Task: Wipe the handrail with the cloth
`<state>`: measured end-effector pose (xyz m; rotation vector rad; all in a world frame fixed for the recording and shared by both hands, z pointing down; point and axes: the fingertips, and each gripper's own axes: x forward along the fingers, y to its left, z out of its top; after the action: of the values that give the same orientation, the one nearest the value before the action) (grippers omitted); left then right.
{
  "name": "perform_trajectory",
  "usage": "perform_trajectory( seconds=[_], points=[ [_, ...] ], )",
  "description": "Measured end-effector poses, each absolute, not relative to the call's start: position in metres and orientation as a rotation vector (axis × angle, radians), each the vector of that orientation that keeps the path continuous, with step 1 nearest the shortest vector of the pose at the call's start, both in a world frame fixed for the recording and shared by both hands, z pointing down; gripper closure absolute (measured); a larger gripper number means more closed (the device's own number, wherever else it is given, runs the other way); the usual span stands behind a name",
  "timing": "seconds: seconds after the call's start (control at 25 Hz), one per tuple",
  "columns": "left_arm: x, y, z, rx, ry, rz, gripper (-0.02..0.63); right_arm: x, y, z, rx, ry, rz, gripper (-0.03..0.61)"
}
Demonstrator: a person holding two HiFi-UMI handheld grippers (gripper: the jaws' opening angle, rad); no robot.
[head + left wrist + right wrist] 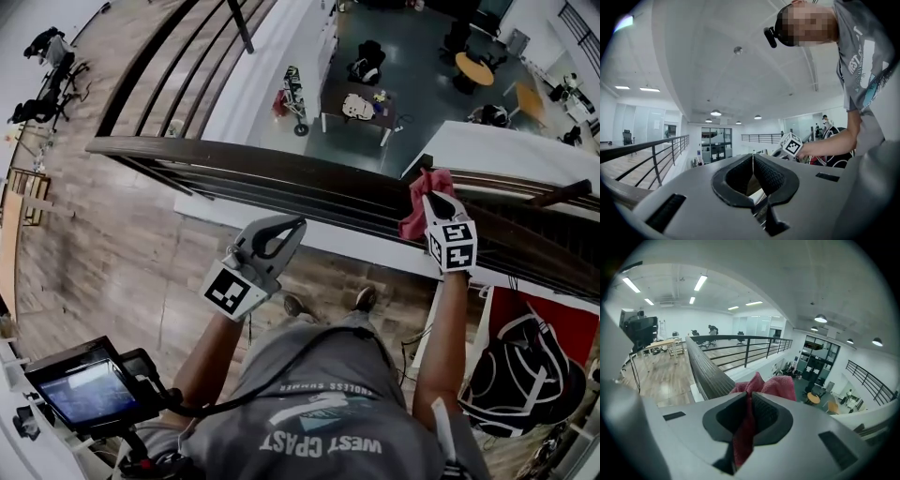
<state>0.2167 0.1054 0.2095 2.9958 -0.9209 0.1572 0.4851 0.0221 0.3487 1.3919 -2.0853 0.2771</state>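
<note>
Left claw (753, 161) pressed together, empty, hanging short of the rail. Right claw (750, 404) pinches the red cloth (776, 386), seemingly resting on the handrail (704, 369), which stretches away to its left.

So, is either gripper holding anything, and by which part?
The right gripper is shut on the red cloth, pinching a bunched fold; the rest bulges past the tips by the handrail. The left gripper is shut, empty.
</note>
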Motion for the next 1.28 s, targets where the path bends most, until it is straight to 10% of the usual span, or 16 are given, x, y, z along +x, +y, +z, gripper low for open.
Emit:
perform_trajectory(
  seconds=[0.32, 1.28],
  points=[
    [0.127, 0.083, 0.215, 2.983, -0.94, 0.116, 0.607, 0.504, 0.023, 0.352, 1.582, -1.982, 0.376, 0.548],
    [0.206, 0.008, 0.211, 3.016, -0.914, 0.205, 0.607, 0.436, 0.002, 0.35, 1.213, -2.141, 0.276, 0.548]
  ],
)
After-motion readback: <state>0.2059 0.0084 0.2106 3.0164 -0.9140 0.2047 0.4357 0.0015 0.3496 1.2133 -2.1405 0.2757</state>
